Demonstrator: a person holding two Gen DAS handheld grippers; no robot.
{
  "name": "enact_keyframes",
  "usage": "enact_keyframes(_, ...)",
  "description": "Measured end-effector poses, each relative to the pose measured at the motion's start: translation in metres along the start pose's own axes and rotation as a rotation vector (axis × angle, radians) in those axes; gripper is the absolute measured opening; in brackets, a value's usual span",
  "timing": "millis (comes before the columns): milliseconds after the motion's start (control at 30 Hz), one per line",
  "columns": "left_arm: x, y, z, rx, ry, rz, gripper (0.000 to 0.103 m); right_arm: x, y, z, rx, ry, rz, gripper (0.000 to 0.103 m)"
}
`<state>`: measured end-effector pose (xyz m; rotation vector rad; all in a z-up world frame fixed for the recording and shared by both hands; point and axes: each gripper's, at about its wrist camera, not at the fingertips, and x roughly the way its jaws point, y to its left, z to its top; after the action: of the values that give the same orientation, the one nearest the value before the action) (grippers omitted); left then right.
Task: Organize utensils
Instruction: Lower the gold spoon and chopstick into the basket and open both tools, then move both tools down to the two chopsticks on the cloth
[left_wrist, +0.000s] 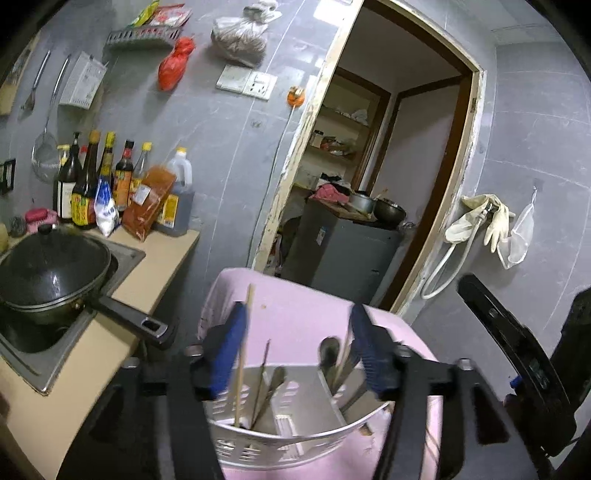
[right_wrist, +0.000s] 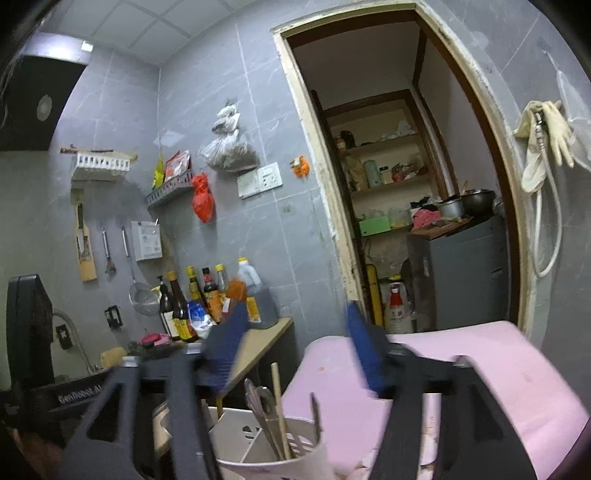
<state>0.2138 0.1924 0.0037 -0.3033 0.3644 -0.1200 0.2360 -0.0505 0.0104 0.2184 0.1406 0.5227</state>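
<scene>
A: Where do the utensils stand?

B: They stand upright in a white slotted holder (left_wrist: 295, 439), which sits on a pink surface (left_wrist: 295, 299). In the left wrist view, a pale chopstick (left_wrist: 243, 354) and some dark handles lean in the holder's left compartment, and a spoon (left_wrist: 330, 350) leans in the right one.

A: And the tongs?

B: The left tongs (left_wrist: 297, 354) hang above the holder, blue fingers wide apart. The chopstick rises just beside the left finger; whether they touch cannot be told. Nothing is gripped. The right tongs (right_wrist: 295, 350) are also spread wide and empty, with the holder (right_wrist: 273, 454) and its handles below the gap.

A: What lies around them?

B: To the left a tan table (left_wrist: 147, 269) carries a row of sauce bottles (left_wrist: 107, 177), and a lidded black wok (left_wrist: 51, 273) rests in the sink. Behind the pink surface, a doorway (left_wrist: 388, 166) opens onto shelves.
</scene>
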Motion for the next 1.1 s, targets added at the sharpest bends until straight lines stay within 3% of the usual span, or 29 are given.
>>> enact_keyframes(67,-0.003,-0.009,0.006,0.002,0.002,0.003,0.074,-0.010,-0.005,0.008,-0.017,0.009,-0.020,0.073)
enact_keyframes(167,-0.005,-0.026,0.010,0.023,-0.003,0.022,0.077,-0.025,-0.014,0.017,-0.035,0.023,-0.061,0.087)
enact_keyframes(267,-0.005,-0.042,0.006,0.062,-0.015,0.042,0.092,-0.038,-0.023,0.023,-0.049,0.042,-0.111,0.100)
enact_keyframes(333,-0.005,-0.050,0.001,0.075,-0.031,0.045,0.093,-0.048,-0.031,0.025,-0.048,0.045,-0.135,0.103)
enact_keyframes(533,0.002,-0.084,-0.019,0.117,0.005,0.057,0.093,-0.074,-0.060,0.024,-0.052,0.086,-0.203,0.103)
enact_keyframes(733,0.006,-0.115,-0.043,0.141,0.027,0.080,0.093,-0.091,-0.100,0.011,-0.074,0.189,-0.262,0.103)
enact_keyframes(1100,0.047,-0.149,-0.106,0.164,0.180,0.143,0.093,-0.090,-0.164,-0.041,-0.106,0.412,-0.307,0.103)
